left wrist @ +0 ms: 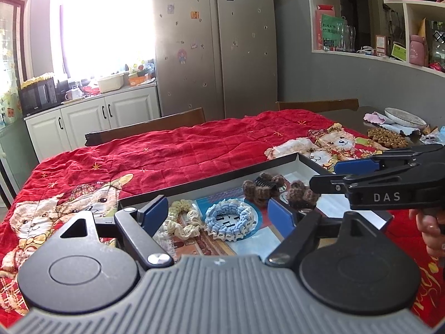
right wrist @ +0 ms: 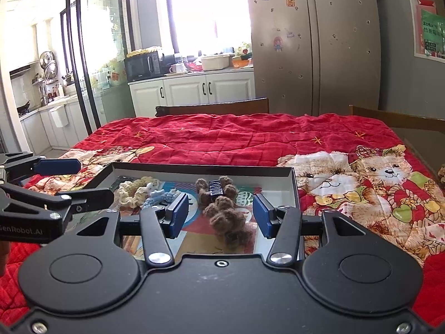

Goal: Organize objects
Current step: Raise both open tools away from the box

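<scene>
A shallow tray [left wrist: 208, 179] with a black rim and a colourful floor lies on the red cloth. In it are a cream scrunchie [left wrist: 180, 222], a pale blue scrunchie [left wrist: 230, 220] and two brown fuzzy hair clips [left wrist: 261, 190] [left wrist: 301, 196]. My left gripper [left wrist: 219, 214] hovers open over the two scrunchies, touching neither. In the right wrist view my right gripper [right wrist: 221, 217] stands open, its blue pads [right wrist: 178, 217] either side of a brown fuzzy clip [right wrist: 228, 217] with a gap on each side. The second brown clip [right wrist: 215, 189] lies just beyond. The left gripper [right wrist: 83, 181] shows at the left edge.
A red quilted cloth [left wrist: 172, 153] with bear prints covers the table. Wooden chair backs [left wrist: 155, 125] stand at the far side. A plate [left wrist: 404, 117] and a round brown mat [left wrist: 386, 139] sit at the far right. A person's hand [left wrist: 428, 228] holds the right gripper [left wrist: 328, 175].
</scene>
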Demonstrator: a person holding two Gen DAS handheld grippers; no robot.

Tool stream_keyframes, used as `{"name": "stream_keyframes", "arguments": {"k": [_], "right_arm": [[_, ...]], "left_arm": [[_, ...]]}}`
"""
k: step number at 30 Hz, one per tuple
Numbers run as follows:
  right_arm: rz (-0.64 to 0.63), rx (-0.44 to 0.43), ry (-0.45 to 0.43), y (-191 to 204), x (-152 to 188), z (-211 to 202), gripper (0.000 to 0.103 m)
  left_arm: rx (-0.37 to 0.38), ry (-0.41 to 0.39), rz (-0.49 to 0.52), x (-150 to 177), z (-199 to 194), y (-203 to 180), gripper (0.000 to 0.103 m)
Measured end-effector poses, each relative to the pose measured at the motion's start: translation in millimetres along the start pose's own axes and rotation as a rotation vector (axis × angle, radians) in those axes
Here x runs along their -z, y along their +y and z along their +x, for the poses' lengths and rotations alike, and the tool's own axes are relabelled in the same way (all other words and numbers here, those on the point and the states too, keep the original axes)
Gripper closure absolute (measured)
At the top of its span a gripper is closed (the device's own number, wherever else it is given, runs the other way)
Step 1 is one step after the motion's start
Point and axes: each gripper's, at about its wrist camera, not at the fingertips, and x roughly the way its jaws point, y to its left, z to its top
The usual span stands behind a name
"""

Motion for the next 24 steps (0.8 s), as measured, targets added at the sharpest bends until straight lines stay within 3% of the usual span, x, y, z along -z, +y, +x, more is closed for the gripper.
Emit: {"name": "stream_keyframes", "arguments": {"k": [24], "right_arm": [[-0.054,-0.061,-0.018,20,15,-64,0.048]], "left_arm": [[0.014,-0.045,0.017,16,-71,4,0.014]]}}
